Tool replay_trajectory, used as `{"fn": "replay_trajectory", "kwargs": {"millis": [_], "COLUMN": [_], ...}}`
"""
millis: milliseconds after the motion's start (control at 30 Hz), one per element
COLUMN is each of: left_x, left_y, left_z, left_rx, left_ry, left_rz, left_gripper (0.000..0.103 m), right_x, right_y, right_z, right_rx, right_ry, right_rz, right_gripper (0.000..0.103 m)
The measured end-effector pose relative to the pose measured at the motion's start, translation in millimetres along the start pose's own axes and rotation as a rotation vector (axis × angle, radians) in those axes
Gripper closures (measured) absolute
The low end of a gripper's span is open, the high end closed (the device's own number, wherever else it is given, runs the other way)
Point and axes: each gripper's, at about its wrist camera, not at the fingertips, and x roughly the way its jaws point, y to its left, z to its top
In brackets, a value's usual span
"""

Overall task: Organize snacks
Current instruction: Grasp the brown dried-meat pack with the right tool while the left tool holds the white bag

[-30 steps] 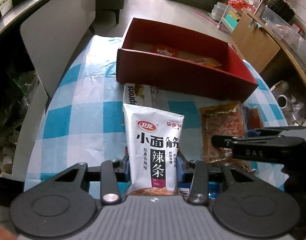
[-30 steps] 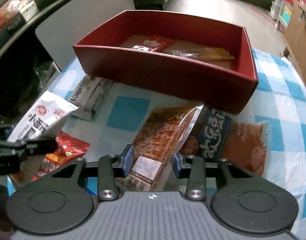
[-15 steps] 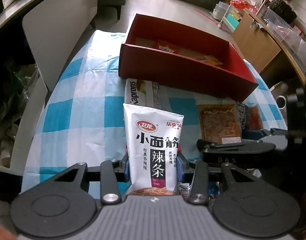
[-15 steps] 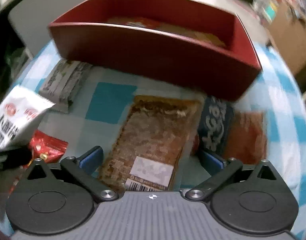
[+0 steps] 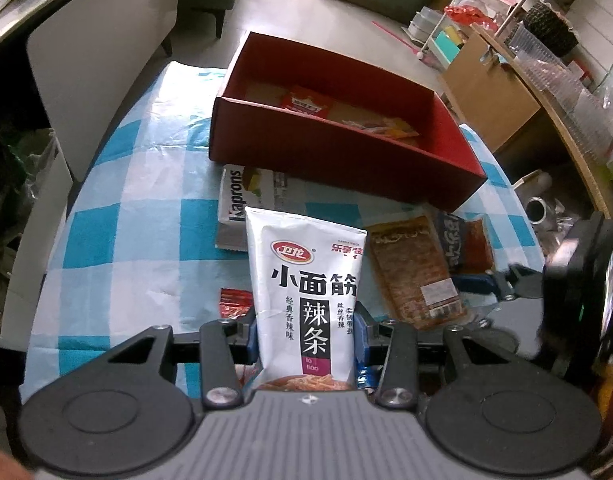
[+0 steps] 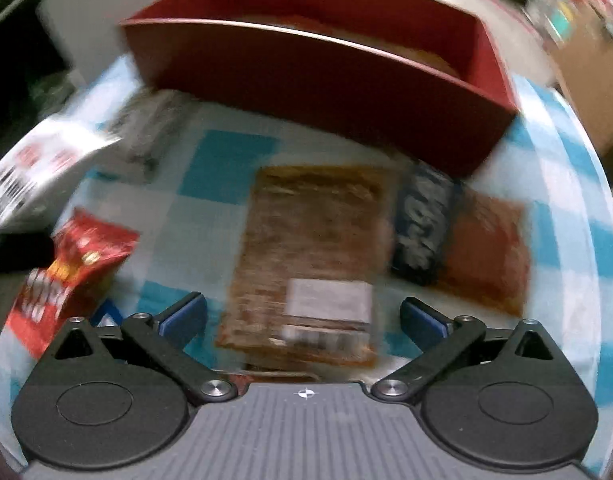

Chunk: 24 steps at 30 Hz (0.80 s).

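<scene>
A blue-and-white checked cloth point(image 5: 118, 216) covers the worktop ahead of the fingers. Beyond it to the left stands a white chair point(image 5: 94, 40); far right, a wooden shelf point(image 5: 546, 92) with clear plastic cups point(image 5: 562, 80).

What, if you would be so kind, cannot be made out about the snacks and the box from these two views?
- Right wrist view: print on the dark blue packet and red packet is unreadable from motion blur.
- Right wrist view: the contents of the red box are hidden by its near wall.
- Left wrist view: the bottom of the white pouch is covered by the left claw.
</scene>
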Motion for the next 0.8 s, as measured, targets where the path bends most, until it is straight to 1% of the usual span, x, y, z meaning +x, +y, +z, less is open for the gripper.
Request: {"fn": "replay_trajectory", "kwargs": {"millis": [67, 100, 133, 167, 200, 233, 267, 333, 400, 500, 533, 600, 633, 700, 800], "left_x": [1, 1, 1, 1, 1, 1, 1, 1, 0, -1, -2, -1, -1, -1, -1], "left_y": [-2, -3, -3, -3, -2, -1, 0, 3, 3, 3, 3, 4, 4, 5, 7], "left_z": [1, 1, 2, 3, 4, 5, 6, 7, 9, 9, 8, 7, 6, 5, 3], "left_rx": [0.003, 0.004, 0.002, -0.004, -0.010, -0.015, -0.021, -0.032, -0.036, -0.028, -0.029, -0.030, -0.030, -0.032, -0.034], "left_ry": [0.005, 0.005, 0.005, 0.004, 0.003, 0.005, 0.007, 0.011, 0.007, 0.005, 0.007, 0.011, 0.012, 0.015, 0.019], "left_rz": [-0.005, -0.008, -0.011, -0.012, -0.014, -0.015, -0.019, -0.032, -0.041, -0.050, -0.053, -0.055, -0.053, -0.047, -0.037], "left_gripper": [0.067, 0.067, 0.067, 0.067, 0.067, 0.067, 0.067, 0.067, 0.067, 0.067, 0.067, 0.067, 0.067, 0.067, 0.067], "right_x": [-2, -3, -3, -2, 2, 4, 4, 5, 8, 9, 8, 5, 5, 5, 6], "right_y": [16, 21, 23, 22, 13, 2, 1, 9, 10, 13, 11, 9, 8, 10, 10], "right_z": [-4, -4, -4, -2, 3, 7, 10, 12, 18, 20, 18, 10, 4, 2, 11], "right_rx": [-0.102, -0.136, -0.147, -0.118, -0.036, 0.042, 0.031, -0.040, -0.002, 0.013, 0.017, 0.029, 0.029, 0.029, 0.014], "right_ry": [-0.050, -0.068, -0.068, -0.043, 0.009, 0.039, 0.055, 0.078, 0.087, 0.068, 0.036, -0.054, -0.080, -0.071, -0.022], "right_rz": [-0.020, -0.034, -0.039, -0.029, 0.001, 0.037, 0.041, 0.024, 0.020, 0.021, 0.026, 0.030, 0.027, 0.025, 0.029], "right_gripper": [0.000, 0.000, 0.000, 0.000, 0.000, 0.000, 0.000, 0.000, 0.000, 0.000, 0.000, 0.000, 0.000, 0.000, 0.000]}}
